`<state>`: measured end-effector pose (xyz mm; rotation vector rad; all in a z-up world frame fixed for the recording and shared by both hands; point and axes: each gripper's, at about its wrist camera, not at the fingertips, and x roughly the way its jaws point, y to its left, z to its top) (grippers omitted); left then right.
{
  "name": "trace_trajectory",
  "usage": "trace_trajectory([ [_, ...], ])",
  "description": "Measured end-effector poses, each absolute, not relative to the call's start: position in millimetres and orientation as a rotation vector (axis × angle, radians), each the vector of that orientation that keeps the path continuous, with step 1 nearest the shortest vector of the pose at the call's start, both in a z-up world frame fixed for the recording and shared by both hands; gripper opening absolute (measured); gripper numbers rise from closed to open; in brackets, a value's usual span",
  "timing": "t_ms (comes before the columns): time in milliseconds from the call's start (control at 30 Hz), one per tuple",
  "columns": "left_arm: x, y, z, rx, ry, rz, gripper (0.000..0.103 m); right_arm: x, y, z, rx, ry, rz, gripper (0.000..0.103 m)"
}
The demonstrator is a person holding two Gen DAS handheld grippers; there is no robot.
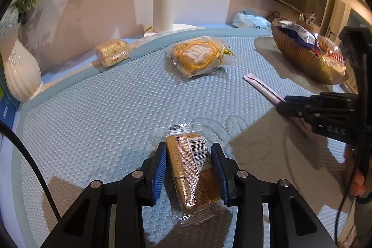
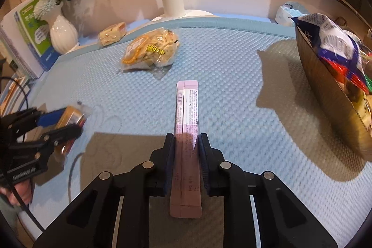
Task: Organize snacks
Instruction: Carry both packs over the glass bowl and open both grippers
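My left gripper (image 1: 188, 150) straddles a clear-wrapped golden biscuit bar (image 1: 191, 169) lying on the blue mat; the blue pads stand at its two sides, touching or nearly so. My right gripper (image 2: 186, 141) is closed on a long pink stick sachet (image 2: 186, 108) that points forward along the mat; it also shows in the left wrist view (image 1: 262, 87). A gold bowl (image 1: 302, 57) (image 2: 330, 94) at the right holds several wrapped snacks. A wrapped round cracker pack (image 1: 198, 56) (image 2: 148, 50) and a small wrapped square cake (image 1: 112, 52) (image 2: 112, 33) lie farther back.
A white lamp base (image 1: 162, 11) stands at the back by the wall. A white ribbed vase (image 1: 19, 71) (image 2: 63, 35) with flowers and a green-and-blue booklet (image 2: 34, 29) are at the back left. A plastic bag (image 1: 250, 20) lies behind the bowl.
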<state>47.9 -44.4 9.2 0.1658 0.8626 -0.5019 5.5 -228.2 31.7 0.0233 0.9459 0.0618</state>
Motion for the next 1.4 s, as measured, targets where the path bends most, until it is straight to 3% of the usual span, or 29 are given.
trace_trajectory([
  [267, 43, -53, 9, 0.240, 0.844, -0.474, 0.037, -26, -246, 36, 0.218, 0.972, 0.222, 0.020],
  [633, 25, -54, 20, 0.142, 0.865, -0.467, 0.036, -57, -253, 48, 0.156, 0.943, 0.192, 0.020],
  [733, 17, -63, 19, 0.175, 0.859, -0.477, 0.036, -54, -251, 42, 0.118, 0.978, 0.169, 0.021],
  [833, 17, -68, 12, 0.194, 0.875, -0.485, 0.036, -50, -241, 38, 0.075, 1.005, 0.178, 0.033],
  [900, 19, -66, 10, 0.180, 0.884, -0.488, 0.036, -46, -231, 36, 0.010, 1.002, 0.155, 0.033],
  [967, 20, -63, 11, 0.162, 0.886, -0.489, 0.036, -43, -222, 34, -0.038, 0.994, 0.125, 0.030],
  [1033, 21, -62, 11, 0.155, 0.888, -0.486, 0.036, -43, -215, 33, -0.101, 0.980, 0.093, 0.020],
  [1400, 14, -79, 59, 0.150, 0.791, -0.526, 0.036, -60, -250, 81, 0.157, 0.901, 0.252, 0.019],
])
